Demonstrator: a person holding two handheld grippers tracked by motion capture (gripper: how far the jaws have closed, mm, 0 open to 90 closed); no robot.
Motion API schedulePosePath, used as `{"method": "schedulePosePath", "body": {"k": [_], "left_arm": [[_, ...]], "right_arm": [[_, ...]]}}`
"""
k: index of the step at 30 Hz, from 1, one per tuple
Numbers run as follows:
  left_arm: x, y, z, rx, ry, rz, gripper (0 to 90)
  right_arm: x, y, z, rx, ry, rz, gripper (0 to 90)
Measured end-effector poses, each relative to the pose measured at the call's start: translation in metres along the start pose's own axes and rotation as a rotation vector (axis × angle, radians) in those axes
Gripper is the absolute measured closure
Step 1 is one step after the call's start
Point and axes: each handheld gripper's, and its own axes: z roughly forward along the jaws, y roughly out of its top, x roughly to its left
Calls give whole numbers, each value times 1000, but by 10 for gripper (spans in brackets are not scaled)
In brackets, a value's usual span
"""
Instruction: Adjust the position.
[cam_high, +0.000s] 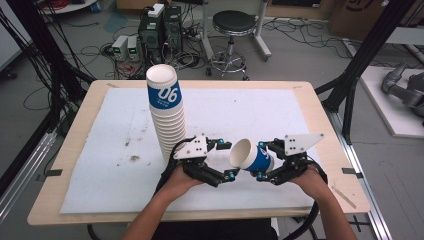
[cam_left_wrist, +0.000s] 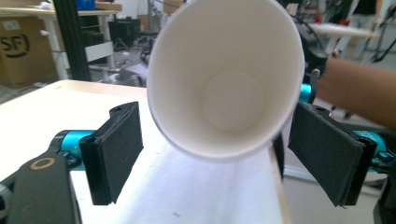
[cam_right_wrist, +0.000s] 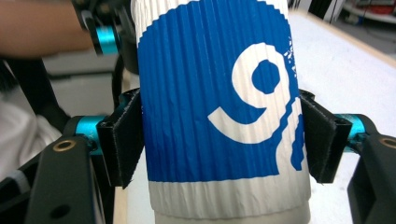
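Blue-and-white ribbed paper makes up the single cup, which lies on its side in the air above the surface, its long axis running across from hand to hand, open mouth toward the left gripper and base toward the right. The right gripper is clamped on the cup's printed sleeve, pads pressing both flanks. The left gripper's jaws stand apart on either side of the rim without touching it (the rim sits between them, slightly ahead). So the right hand carries the cup. A tall stack of cups stands just behind the left hand; its top cup reads "06", and the held cup shows a "9"-like figure.
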Motion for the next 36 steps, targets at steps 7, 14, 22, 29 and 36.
{"method": "schedulePosePath", "body": {"k": [7,14,22,29,36], "left_arm": [[3,1,4,1,-20,-1,202],[1,3,5,7,-29,28,264],[0,3,4,10,-33,27,274],[0,1,6,13,-45,18,282],[0,2,4,6,-47,24,291]], "right_arm": [[-2,-6,8,19,20,21,255],[1,-6,19,80,22,-6,264],[2,-6,19,88,13,-4,265],[5,-5,25,78,0,20,205],[5,-3,25,51,-8,32,184]]}}
